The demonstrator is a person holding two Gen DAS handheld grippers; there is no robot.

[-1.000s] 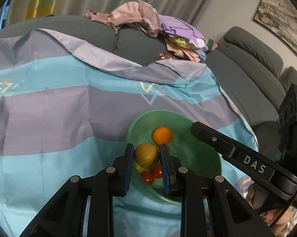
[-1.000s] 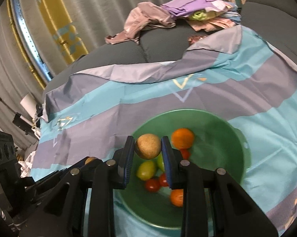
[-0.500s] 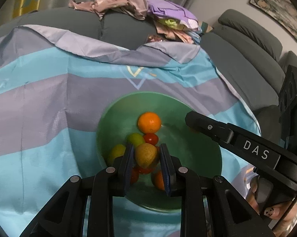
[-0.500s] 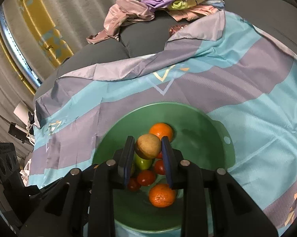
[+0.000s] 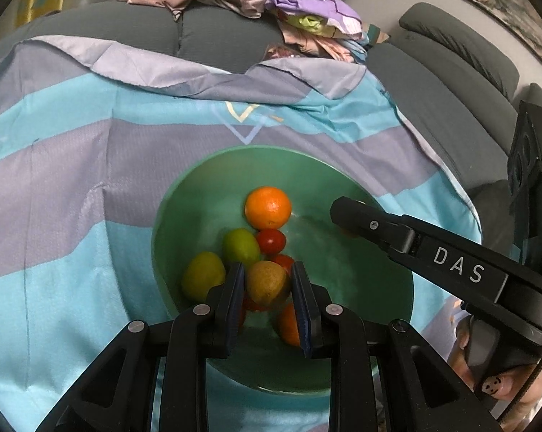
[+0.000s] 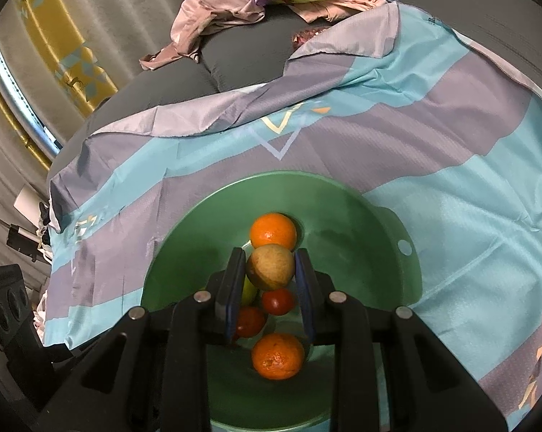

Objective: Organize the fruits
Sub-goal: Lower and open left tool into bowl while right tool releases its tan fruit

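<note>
A green bowl (image 5: 206, 187) sits on a striped blue and purple cloth (image 5: 72, 187). It holds oranges (image 5: 268, 207), green fruits (image 5: 240, 247) and red tomatoes (image 5: 271, 241). My left gripper (image 5: 267, 280) is shut on a brown-green fruit (image 5: 267, 282) and holds it over the bowl's near side. My right gripper (image 6: 269, 268) is shut on a tan round fruit (image 6: 269, 266) above the bowl (image 6: 361, 216), over an orange (image 6: 273, 231) and tomatoes (image 6: 278, 301). The right gripper's finger (image 5: 397, 234) reaches over the bowl's right rim in the left wrist view.
The cloth covers a grey sofa (image 5: 451, 82). A pile of clothes (image 5: 256, 3) lies on the sofa back. A framed picture (image 5: 508, 10) hangs on the wall at right. Curtains (image 6: 101, 18) hang behind in the right wrist view.
Both grippers have moved forward and lower over the bowl, each still holding its fruit. The bowl and its fruits look larger and closer.
</note>
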